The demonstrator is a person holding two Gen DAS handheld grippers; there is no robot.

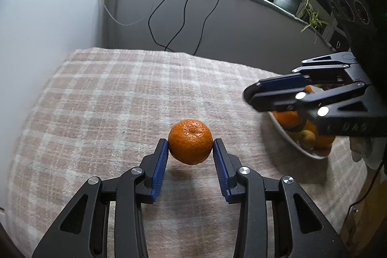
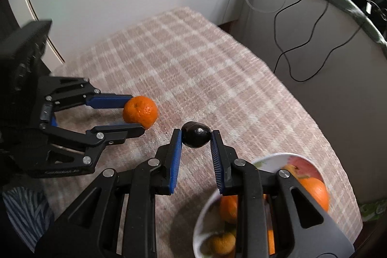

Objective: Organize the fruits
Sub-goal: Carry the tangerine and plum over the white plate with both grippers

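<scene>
Two hand-held grippers clamped: left [image 1: 190, 145] on mandarin [image 1: 190, 141], right [image 2: 196, 136] on dark fruit [image 2: 195, 134].

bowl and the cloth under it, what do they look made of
Bowl: likely glazed ceramic or melamine, judging by its glossy white wall with a printed pattern. Cloth: woven fabric, probably wool or cotton, with a matte, fuzzy pink-and-cream check.

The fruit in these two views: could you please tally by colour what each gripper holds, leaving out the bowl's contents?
Orange fruit: 1, the mandarin in the left gripper.
Dark, near-black fruit: 1, the small one in the right gripper.
Total held: 2.
The bowl holds more fruit, partly hidden, so not counted.
</scene>
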